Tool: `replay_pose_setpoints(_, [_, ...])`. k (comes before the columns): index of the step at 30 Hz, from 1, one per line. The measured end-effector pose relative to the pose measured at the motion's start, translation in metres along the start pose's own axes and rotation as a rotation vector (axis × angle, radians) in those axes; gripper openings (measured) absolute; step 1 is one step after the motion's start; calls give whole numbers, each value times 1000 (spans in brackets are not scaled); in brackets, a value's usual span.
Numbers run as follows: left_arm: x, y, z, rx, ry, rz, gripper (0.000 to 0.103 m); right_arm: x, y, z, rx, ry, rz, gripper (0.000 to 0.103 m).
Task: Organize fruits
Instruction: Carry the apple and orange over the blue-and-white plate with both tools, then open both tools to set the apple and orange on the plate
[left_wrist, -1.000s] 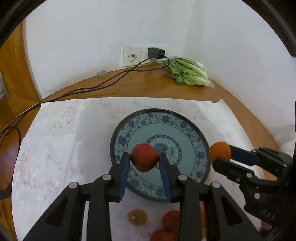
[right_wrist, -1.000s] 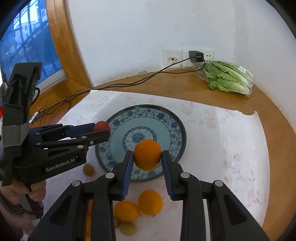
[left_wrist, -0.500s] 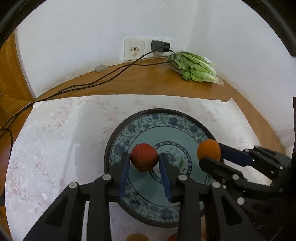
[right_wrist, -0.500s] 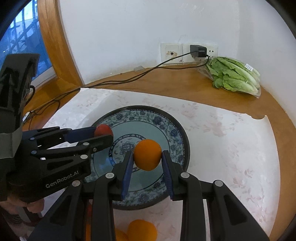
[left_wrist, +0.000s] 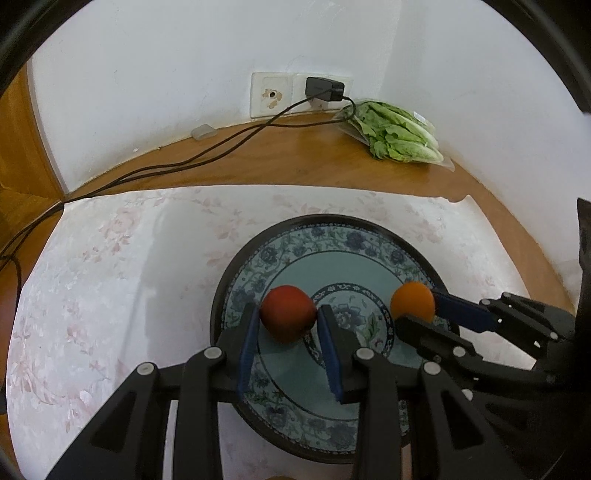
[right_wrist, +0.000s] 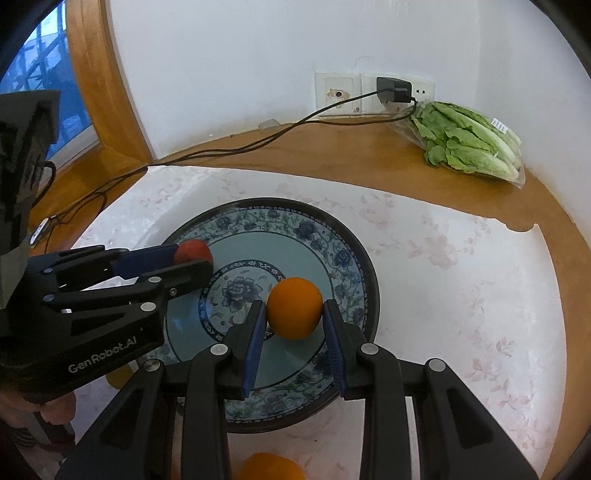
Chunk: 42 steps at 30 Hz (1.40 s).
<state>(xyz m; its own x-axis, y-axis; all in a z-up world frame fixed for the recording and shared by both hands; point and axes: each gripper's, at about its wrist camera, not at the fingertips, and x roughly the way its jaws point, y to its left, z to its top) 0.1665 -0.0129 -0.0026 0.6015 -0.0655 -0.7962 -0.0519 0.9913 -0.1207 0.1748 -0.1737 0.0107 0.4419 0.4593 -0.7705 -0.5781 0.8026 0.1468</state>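
Fruits are mid-transfer, none yet resting on the patterned plate, the landmark here. Over its right half the right gripper is clamped on an orange; over its left half the left gripper pinches a red fruit. Both await release. Another orange lies off the plate's near edge, still to be gathered.

A bag of green lettuce lies on the wooden ledge at two o'clock, near the wall corner. At twelve o'clock a black charger sits in a white wall socket, its cable trailing toward nine o'clock. A floral white cloth covers the middle. A blue-lit window shows at ten o'clock.
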Motion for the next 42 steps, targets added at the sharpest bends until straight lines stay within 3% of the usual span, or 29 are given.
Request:
replay_pose_setpoints(8, [0, -1, 0, 0, 21, -11, 38, 2, -2, -1, 11, 4, 3, 33])
replay_pose_setpoints(10, [-3, -1, -1, -1, 22, -10, 46, 0, -3, -1, 20, 2, -2, 38])
replay_pose_setpoints(16, [-19, -1, -1, -11, 7, -17, 55, -18, 0, -2, 19, -32, 6, 51])
replay_pose_setpoints(22, [-36, 2, -5, -19, 7, 3, 60, -35, 2, -6, 34, -53, 19, 54])
replay_pose_setpoints(42, [-91, 10, -42, -47, 15, 7, 61, -89, 28, -39, 28, -68, 70, 57])
